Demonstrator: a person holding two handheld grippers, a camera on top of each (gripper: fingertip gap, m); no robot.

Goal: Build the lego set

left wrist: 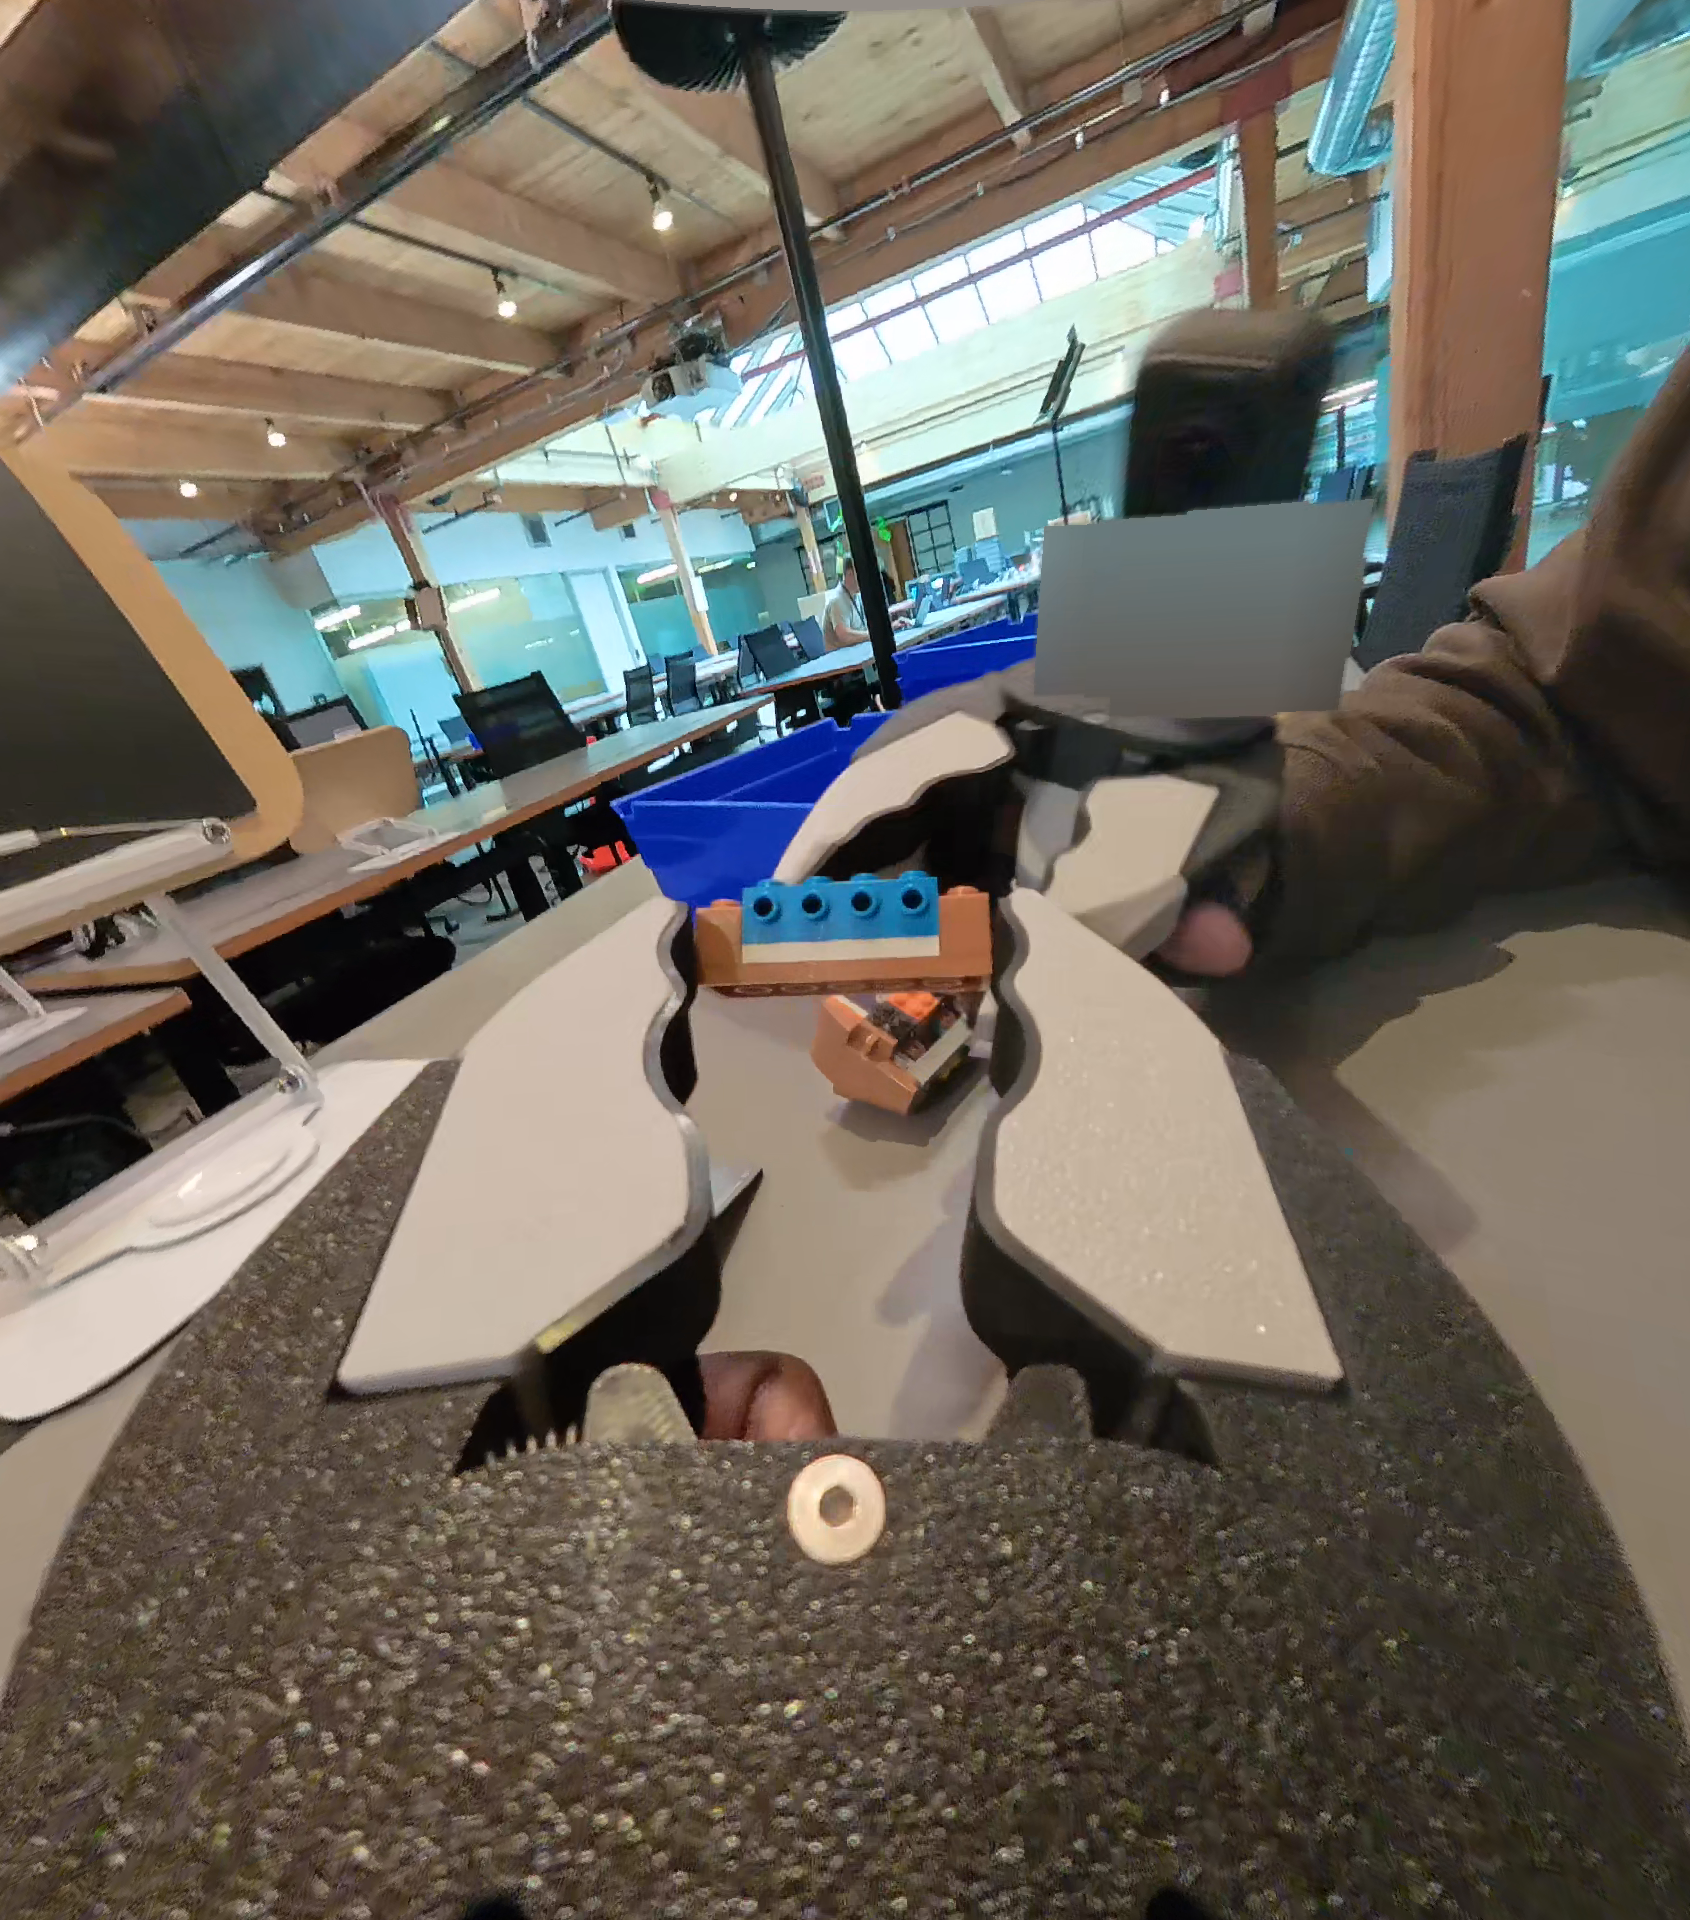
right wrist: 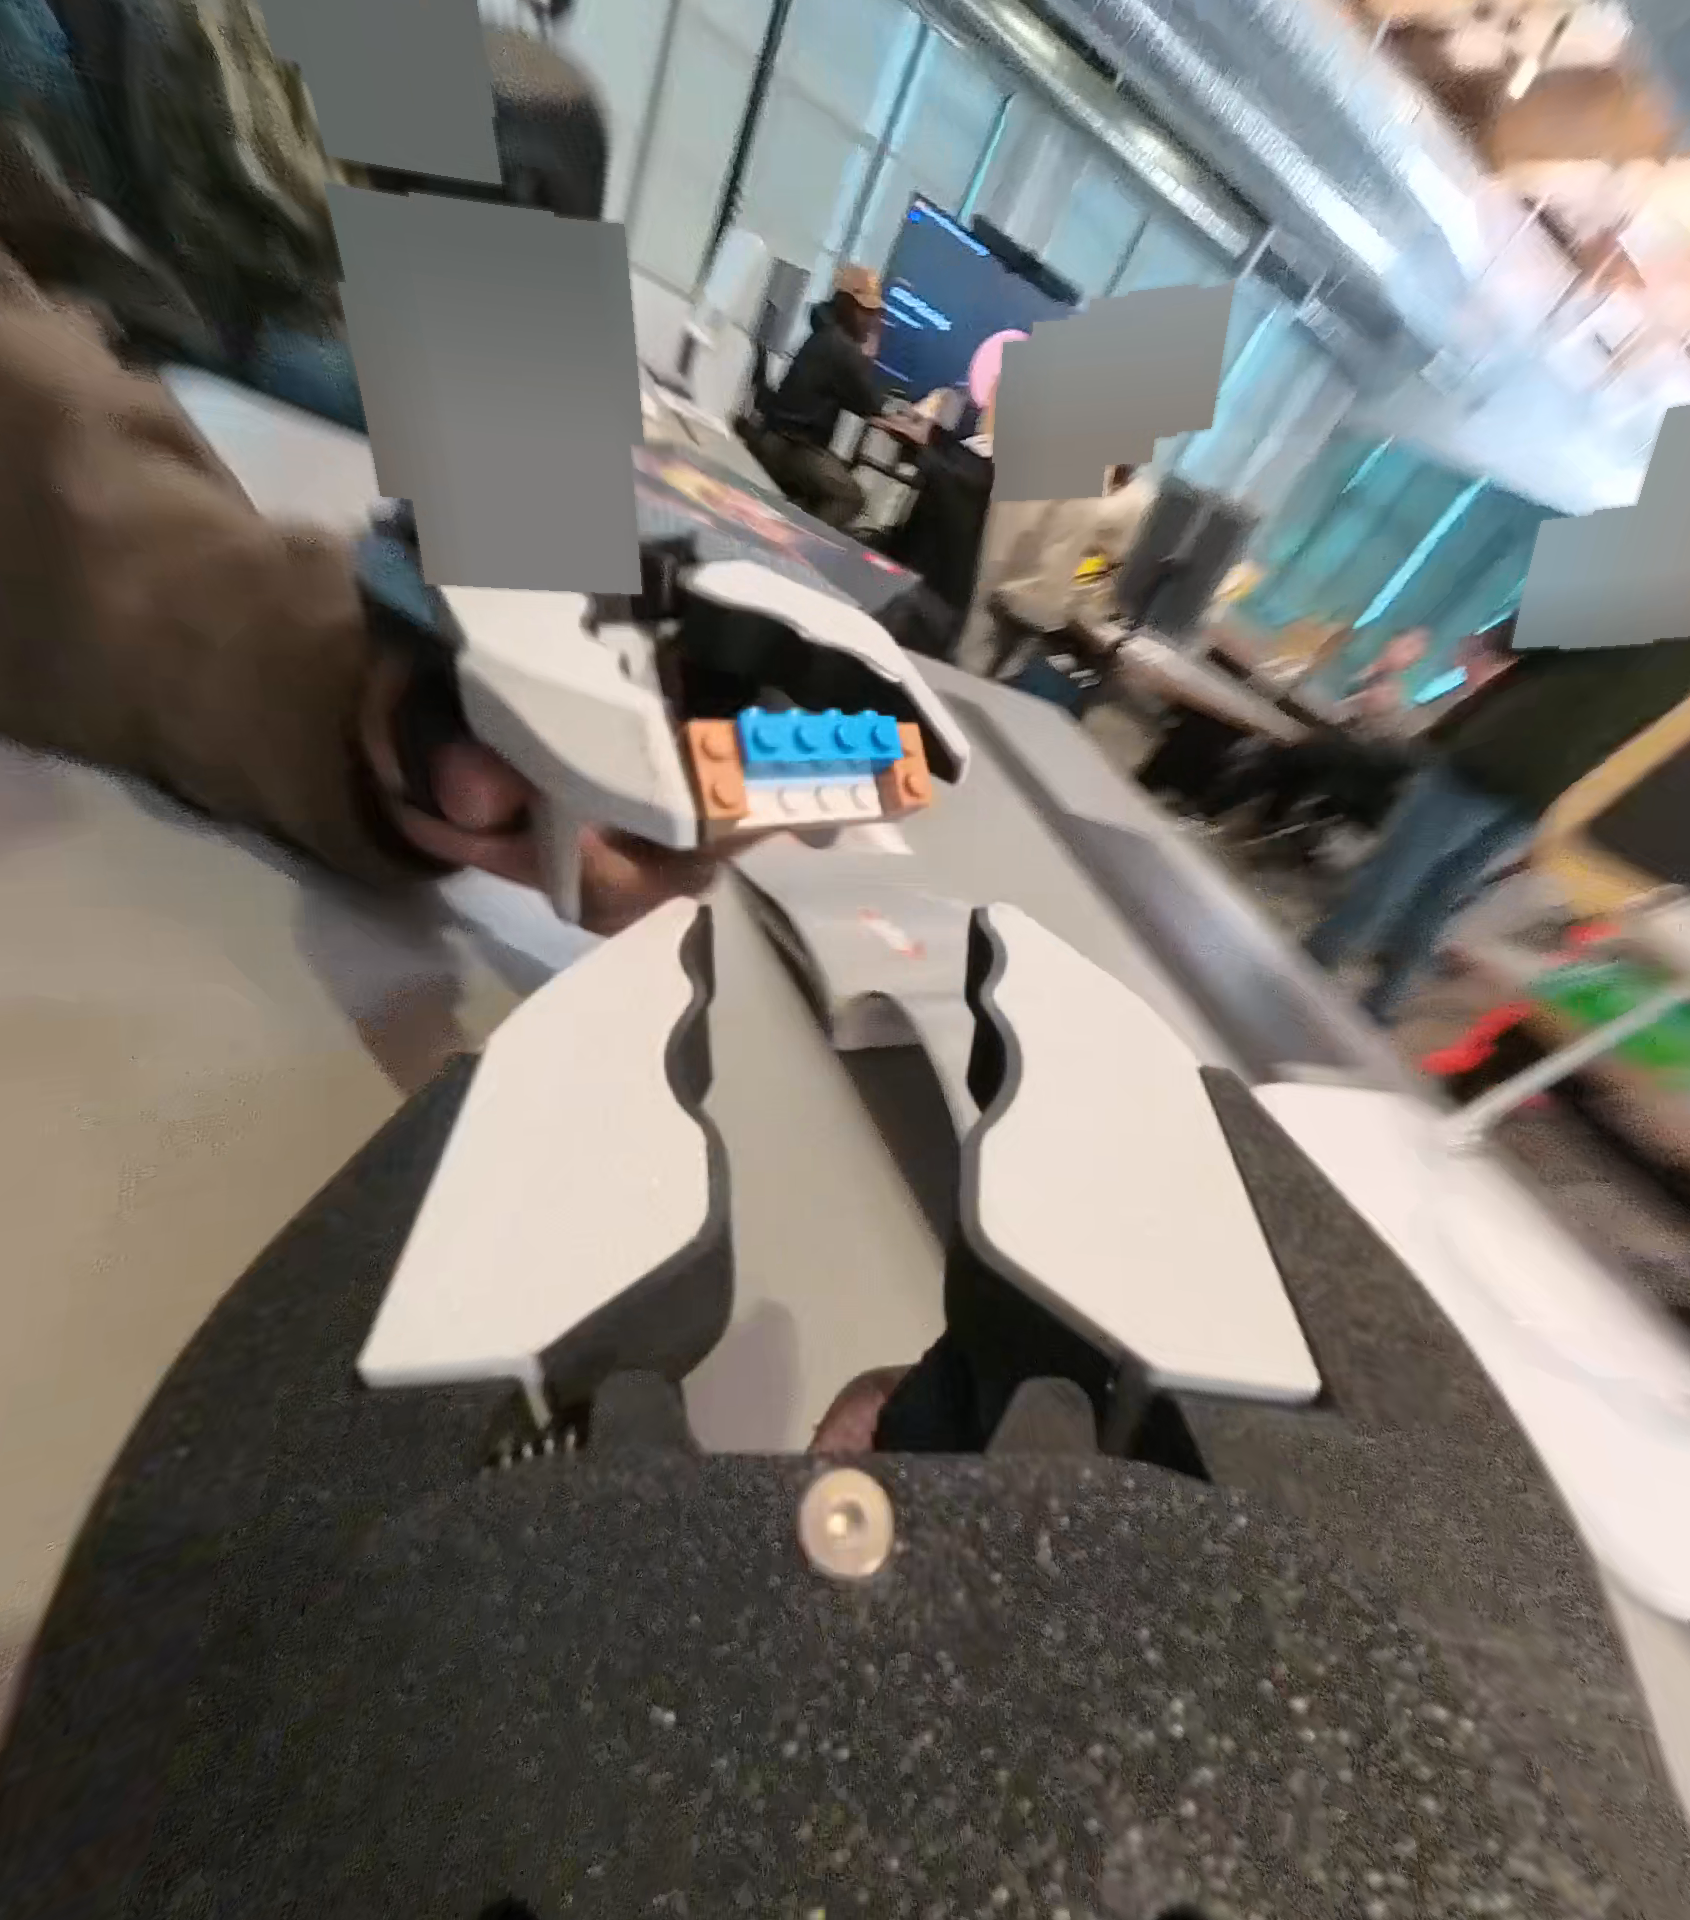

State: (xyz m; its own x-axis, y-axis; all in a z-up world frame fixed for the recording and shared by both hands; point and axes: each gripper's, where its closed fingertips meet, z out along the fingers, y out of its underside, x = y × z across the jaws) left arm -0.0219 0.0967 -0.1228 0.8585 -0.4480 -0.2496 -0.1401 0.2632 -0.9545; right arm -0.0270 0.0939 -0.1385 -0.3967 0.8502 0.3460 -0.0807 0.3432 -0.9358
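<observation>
Room: open office with timber ceiling, grey tabletop (left wrist: 1547,1195) in front
Left gripper (left wrist: 836,961): fingers clamped on the brown, white and blue lego assembly (left wrist: 841,940), held above the tabletop
Right gripper (right wrist: 841,935): fingers apart, empty
Second piece: small brown lego chunk (left wrist: 898,1049) lying on the tabletop
Advice: keep the assembly level, press studs squarely
Blue bins (left wrist: 716,831): contents hidden

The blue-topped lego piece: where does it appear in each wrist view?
Left wrist view: blue-topped lego piece upper centre, clamped at the left gripper fingertips.
Right wrist view: same piece above centre, held by the far gripper.
Shared landmark: the grey table.
</observation>
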